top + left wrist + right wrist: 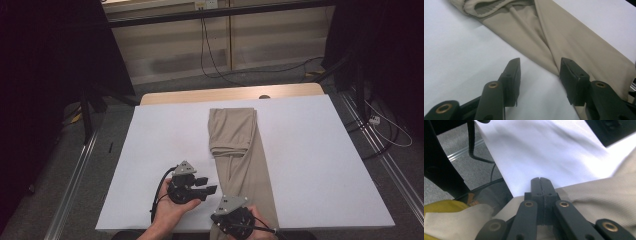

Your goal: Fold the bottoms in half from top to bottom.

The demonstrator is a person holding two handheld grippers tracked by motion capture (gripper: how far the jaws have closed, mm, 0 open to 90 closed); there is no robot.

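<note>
Beige trousers (pixel 240 150) lie folded lengthwise down the middle of a white table (pixel 310 165), the far part doubled back on itself and the near end hanging over the front edge. My left gripper (pixel 207 184) rests just left of the trousers near the front. In the left gripper view its jaws (pixel 540 65) stand open with nothing between them, above the table and the edge of the cloth (pixel 574 42). My right gripper (pixel 220 218) is at the front edge over the trousers' near end. Its jaws (pixel 540 181) are shut together above the cloth (pixel 599 195).
A wooden tabletop edge (pixel 230 94) shows beyond the white surface. Metal rails (pixel 75 175) run along the floor on both sides, and cables (pixel 210 60) trail behind the table. Something yellow (pixel 444 207) sits low by the right gripper, below the table edge.
</note>
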